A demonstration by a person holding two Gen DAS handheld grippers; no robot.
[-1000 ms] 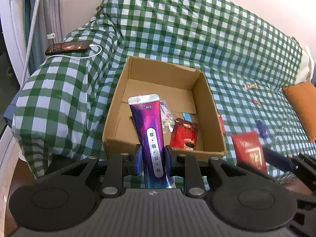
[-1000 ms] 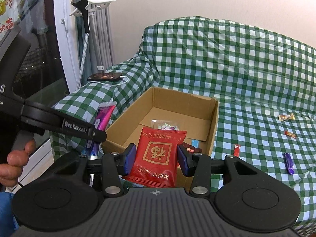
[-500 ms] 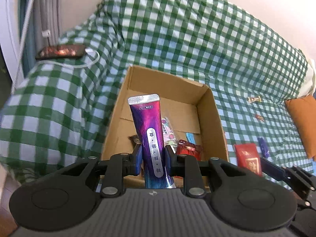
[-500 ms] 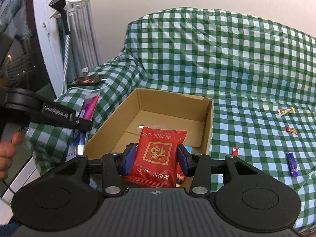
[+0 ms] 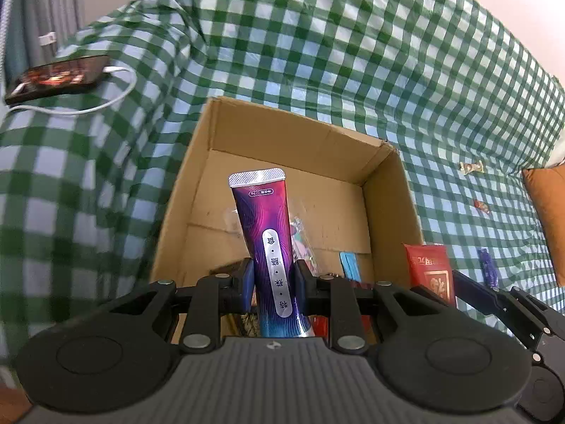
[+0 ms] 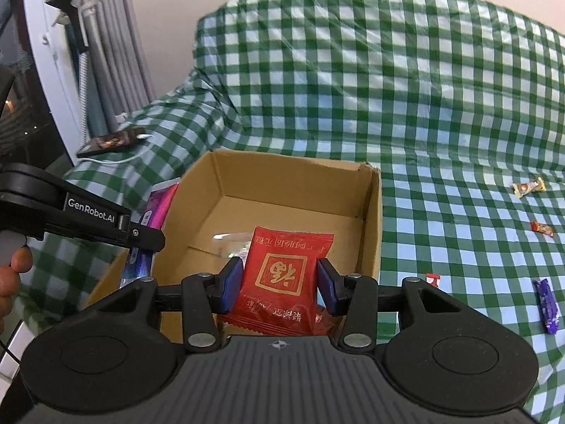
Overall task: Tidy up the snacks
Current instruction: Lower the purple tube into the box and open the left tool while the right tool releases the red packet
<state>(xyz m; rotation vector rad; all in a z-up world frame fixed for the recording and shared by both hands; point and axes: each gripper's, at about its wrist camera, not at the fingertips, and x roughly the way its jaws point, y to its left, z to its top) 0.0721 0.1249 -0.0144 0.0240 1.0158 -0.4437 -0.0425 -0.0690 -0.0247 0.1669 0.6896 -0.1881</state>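
An open cardboard box (image 5: 381, 162) (image 6: 370, 219) sits on a green checked sofa cover. My left gripper (image 5: 272, 279) is shut on a purple snack pouch (image 5: 268, 233), held upright over the box's near edge. My right gripper (image 6: 280, 282) is shut on a red snack packet (image 6: 282, 268), also over the box's near edge; the packet also shows in the left wrist view (image 5: 429, 268). A clear wrapped snack (image 5: 300, 236) and a blue stick (image 5: 349, 265) lie inside the box. The left gripper's finger and purple pouch (image 6: 159, 208) show left of the box in the right wrist view.
Loose candies lie on the sofa right of the box: a gold one (image 6: 528, 187), a red-orange one (image 6: 542, 229), a purple bar (image 6: 546, 305), a small red one (image 6: 432, 279). A phone (image 5: 56, 79) with a white cable lies on the left armrest. An orange cushion (image 5: 547, 212) lies at right.
Both grippers have moved forward toward the box with their snacks still held; the box looks larger and nearer in both views.
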